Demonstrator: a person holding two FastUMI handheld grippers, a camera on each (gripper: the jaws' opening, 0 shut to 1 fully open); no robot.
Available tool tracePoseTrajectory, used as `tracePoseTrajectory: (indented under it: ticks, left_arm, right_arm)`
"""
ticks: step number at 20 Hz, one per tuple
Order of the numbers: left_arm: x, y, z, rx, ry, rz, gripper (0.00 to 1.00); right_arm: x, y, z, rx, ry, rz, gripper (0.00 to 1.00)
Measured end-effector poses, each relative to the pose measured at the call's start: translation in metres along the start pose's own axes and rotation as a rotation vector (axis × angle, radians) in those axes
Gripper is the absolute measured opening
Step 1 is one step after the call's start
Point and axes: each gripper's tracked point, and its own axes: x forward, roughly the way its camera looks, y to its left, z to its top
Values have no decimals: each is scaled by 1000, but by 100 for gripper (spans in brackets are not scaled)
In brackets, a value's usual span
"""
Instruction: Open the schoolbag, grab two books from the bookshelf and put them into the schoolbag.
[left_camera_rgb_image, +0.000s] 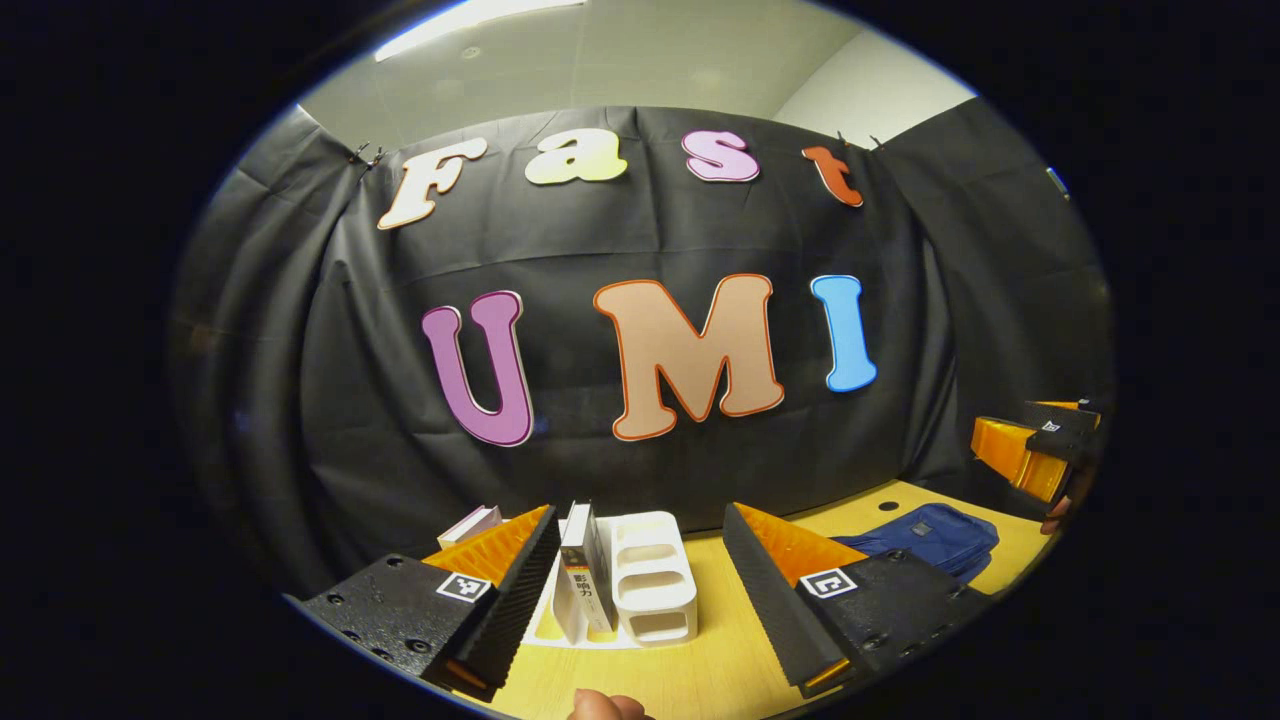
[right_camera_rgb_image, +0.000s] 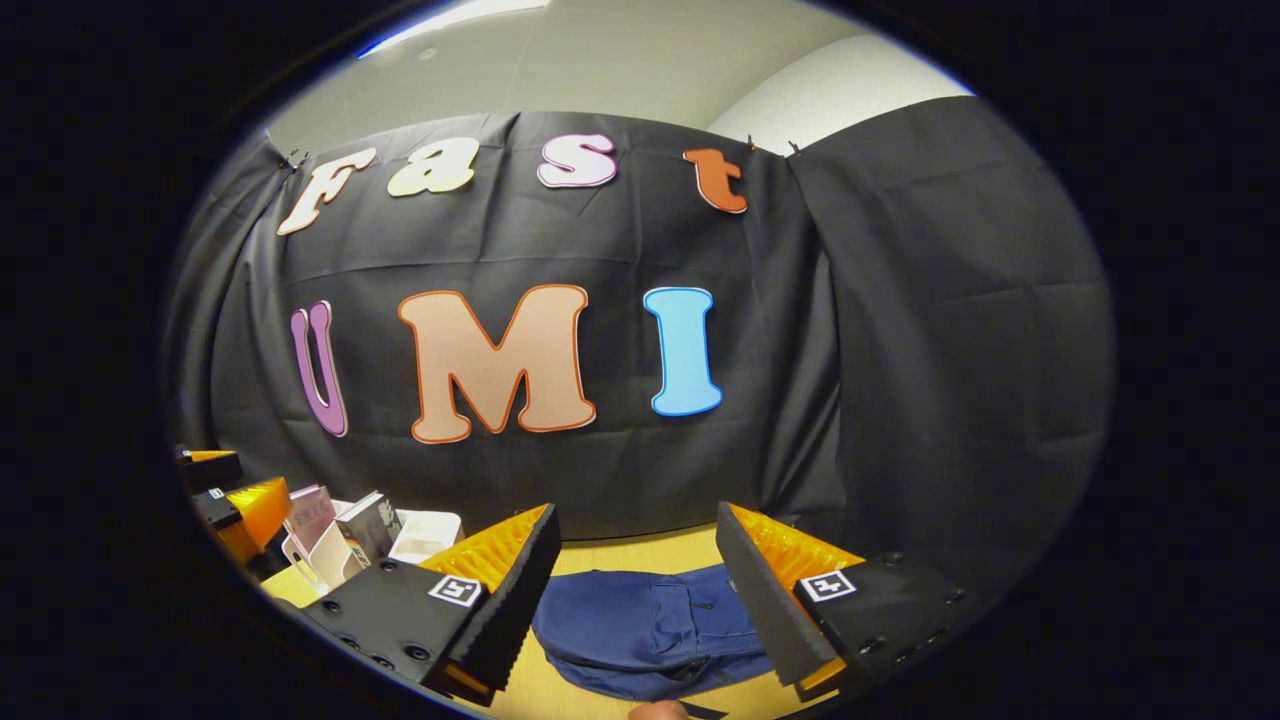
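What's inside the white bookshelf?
The white bookshelf holds an upright book in one slot, with another book at its far left. The left gripper's finger hides the slots between.

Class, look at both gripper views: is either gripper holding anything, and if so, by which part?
Nothing is held. The left gripper is open before the bookshelf; the right gripper is open above the schoolbag.

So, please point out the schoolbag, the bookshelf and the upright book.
schoolbag (right_camera_rgb_image: 640, 625): right gripper view, on its blue front panel.
bookshelf (left_camera_rgb_image: 650, 580): left gripper view, on its white slotted side.
upright book (left_camera_rgb_image: 580, 575): left gripper view, on its spine.
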Motion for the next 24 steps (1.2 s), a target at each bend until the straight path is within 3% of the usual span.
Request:
tracePoseTrajectory:
  ticks: [1, 4, 7, 11, 14, 15, 16, 21, 24]
  left_arm:
    - [2, 2, 1, 5, -2, 5, 99]
    - [6, 8, -3, 7, 6, 21, 96]
    - [9, 20, -6, -5, 9, 45, 95]
    - [12, 47, -15, -11, 20, 104, 95]
    - [10, 64, -23, -27, 37, 145, 99]
    - [9, 69, -23, -29, 41, 159, 95]
    - [7, 75, -27, -30, 46, 171, 95]
    - [5, 92, -35, -40, 62, 219, 100]
    - [3, 100, -40, -41, 74, 240, 96]
  right_arm:
    - [4, 2, -3, -10, 7, 7, 99]
    - [19, 18, -22, -122, 67, 85, 99]
    - [32, 32, -55, -367, 167, 195, 100]
    - [42, 64, -82, -610, 133, 325, 100]
    - [43, 87, -118, -699, 164, 422, 95]
    - [44, 91, -132, -738, 180, 443, 95]
    - [42, 94, -148, -771, 209, 473, 86]
    - [49, 86, -225, -947, 363, 562, 86]
    - [53, 74, -268, -1060, 430, 588, 86]
